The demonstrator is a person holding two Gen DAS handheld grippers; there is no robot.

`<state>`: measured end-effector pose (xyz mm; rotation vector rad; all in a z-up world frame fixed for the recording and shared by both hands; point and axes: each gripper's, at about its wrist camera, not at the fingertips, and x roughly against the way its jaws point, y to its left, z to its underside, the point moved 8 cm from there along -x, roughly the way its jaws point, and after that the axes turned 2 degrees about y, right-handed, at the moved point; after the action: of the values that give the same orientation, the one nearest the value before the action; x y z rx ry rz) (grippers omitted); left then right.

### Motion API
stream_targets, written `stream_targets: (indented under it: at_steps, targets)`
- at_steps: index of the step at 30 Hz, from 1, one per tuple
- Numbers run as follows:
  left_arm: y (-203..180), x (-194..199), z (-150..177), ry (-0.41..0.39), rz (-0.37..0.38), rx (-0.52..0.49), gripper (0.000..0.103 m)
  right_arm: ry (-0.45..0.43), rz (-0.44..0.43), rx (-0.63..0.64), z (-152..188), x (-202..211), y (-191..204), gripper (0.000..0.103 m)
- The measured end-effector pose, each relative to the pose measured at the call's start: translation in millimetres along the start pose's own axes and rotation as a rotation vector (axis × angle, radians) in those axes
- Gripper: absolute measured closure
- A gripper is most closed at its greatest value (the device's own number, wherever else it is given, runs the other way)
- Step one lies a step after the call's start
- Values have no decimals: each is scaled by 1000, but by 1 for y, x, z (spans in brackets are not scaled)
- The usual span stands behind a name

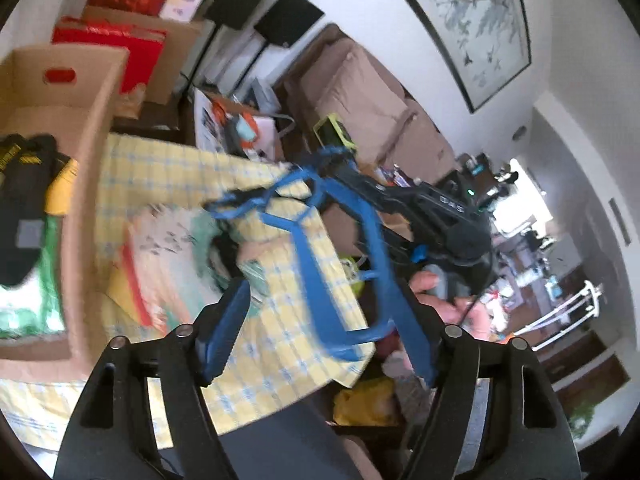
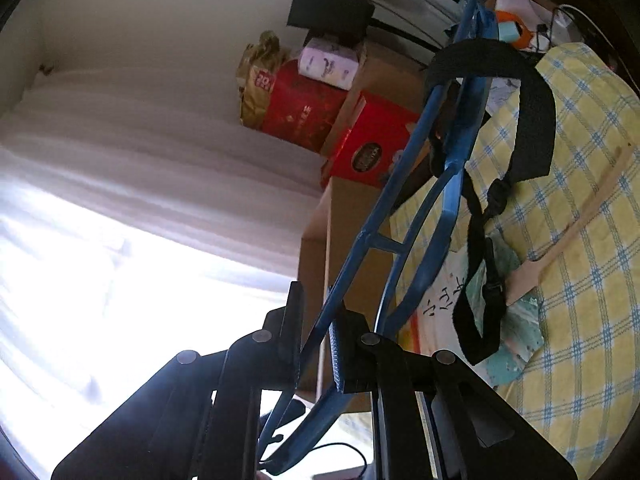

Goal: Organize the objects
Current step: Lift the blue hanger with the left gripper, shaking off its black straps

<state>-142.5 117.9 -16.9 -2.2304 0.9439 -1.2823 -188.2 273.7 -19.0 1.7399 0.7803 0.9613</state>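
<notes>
The bench (image 1: 280, 344), under a yellow checked cloth, carries most of the clutter, so it reads as the sorting surface; an open carton (image 1: 92, 128) stands at its edge with dark items already inside, probably the place things are being gathered into; on the cloth lie a printed bag (image 2: 516, 320) and a thin wooden stick (image 2: 580, 220), flat and apart from the lifted piece; the blue frame (image 2: 404, 216), a thin plastic piece with black straps (image 2: 532, 120) hanging from it, is held up clear of the cloth, likely so the straps do not drag; the right hand-held gripper (image 2: 316, 344) is clamped on the frame's rim, carrying it alone; the left hand-held gripper (image 1: 320, 332) stands wide, its pads not pressing on the frame, seemingly ready to steady it.
</notes>
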Motion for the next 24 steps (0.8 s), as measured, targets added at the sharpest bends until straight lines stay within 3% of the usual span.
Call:
stream_targets:
  at_steps: [9,12,17,24]
  targets:
    - [22,-17,7,41,-117,-27,32,3,-7,-83,-16,22,0,92]
    - [20,-41,16,108,-82,-5,32,37,-13,-58,-12,22,6,92]
    - [20,-61,24,152,24,93,31,122,9,-8,6,17,11,91]
    - [36,-82,20,174,60,185,27,195,11,82,35,23,14,91]
